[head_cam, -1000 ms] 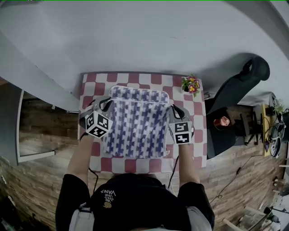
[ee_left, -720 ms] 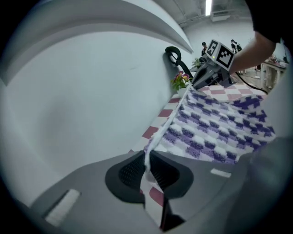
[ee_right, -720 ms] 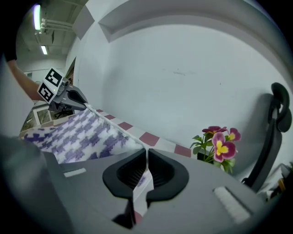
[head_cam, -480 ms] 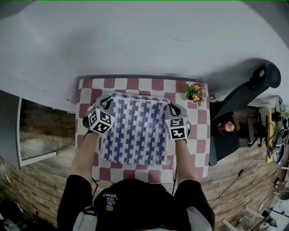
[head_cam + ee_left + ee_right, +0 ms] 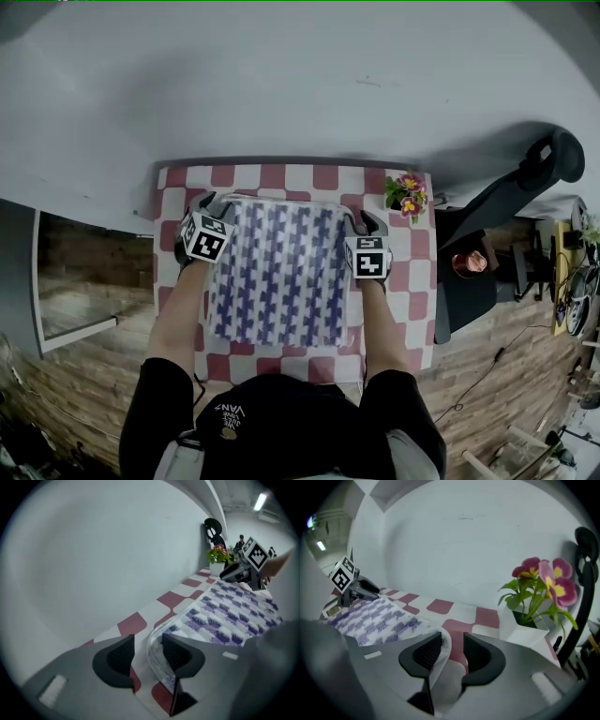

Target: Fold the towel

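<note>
A white towel with blue-purple checks [image 5: 279, 272] lies folded and flat on the red-and-white checkered table [image 5: 281, 175]. My left gripper [image 5: 208, 208] is at its far left corner and my right gripper [image 5: 367, 221] at its far right corner. In the left gripper view the left gripper [image 5: 149, 656] has just been opening; the towel's edge [image 5: 157, 660] stands loose between the pads with a gap beside it. The right gripper [image 5: 452, 652] has likewise just been opening, and the towel's hem [image 5: 440, 660] droops over one pad, unpinched.
A white pot of pink and yellow flowers [image 5: 406, 192] stands at the table's far right corner, close to my right gripper. A grey wall runs right behind the table's far edge. A black chair [image 5: 506, 187] is off to the right.
Both grippers carried the towel's edge away from me to the far corners and lowered it. The raised fold now lies flat, and both pairs of jaws have parted.
</note>
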A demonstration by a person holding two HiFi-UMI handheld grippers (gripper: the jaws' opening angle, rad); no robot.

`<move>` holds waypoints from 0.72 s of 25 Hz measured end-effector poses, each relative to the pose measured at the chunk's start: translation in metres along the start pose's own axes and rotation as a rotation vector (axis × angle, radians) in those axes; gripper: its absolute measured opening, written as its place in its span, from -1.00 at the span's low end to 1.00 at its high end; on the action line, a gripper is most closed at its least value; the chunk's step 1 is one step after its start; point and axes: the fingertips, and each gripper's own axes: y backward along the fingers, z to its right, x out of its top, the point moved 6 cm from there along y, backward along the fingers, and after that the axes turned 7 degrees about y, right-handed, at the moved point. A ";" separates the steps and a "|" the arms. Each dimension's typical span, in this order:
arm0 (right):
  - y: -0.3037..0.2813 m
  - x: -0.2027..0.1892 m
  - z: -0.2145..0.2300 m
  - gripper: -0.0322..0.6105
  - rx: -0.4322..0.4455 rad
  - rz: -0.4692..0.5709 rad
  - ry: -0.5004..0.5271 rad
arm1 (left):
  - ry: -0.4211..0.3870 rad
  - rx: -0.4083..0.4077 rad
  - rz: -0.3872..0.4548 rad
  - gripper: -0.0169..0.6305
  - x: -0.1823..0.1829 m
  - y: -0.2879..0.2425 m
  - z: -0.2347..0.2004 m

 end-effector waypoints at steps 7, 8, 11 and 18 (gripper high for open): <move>0.048 -0.008 0.015 -0.37 -0.029 0.042 -0.110 | 0.110 -0.032 0.066 -0.39 -0.002 0.030 -0.024; 0.058 -0.010 0.014 -0.37 -0.020 0.055 -0.120 | 0.122 -0.034 0.080 -0.38 -0.005 0.037 -0.029; 0.089 -0.018 0.001 -0.37 0.036 0.094 -0.140 | 0.128 -0.070 0.121 -0.38 -0.019 0.065 -0.029; 0.159 -0.071 -0.043 -0.35 0.165 0.122 -0.262 | 0.106 -0.204 0.146 -0.29 -0.086 0.134 0.017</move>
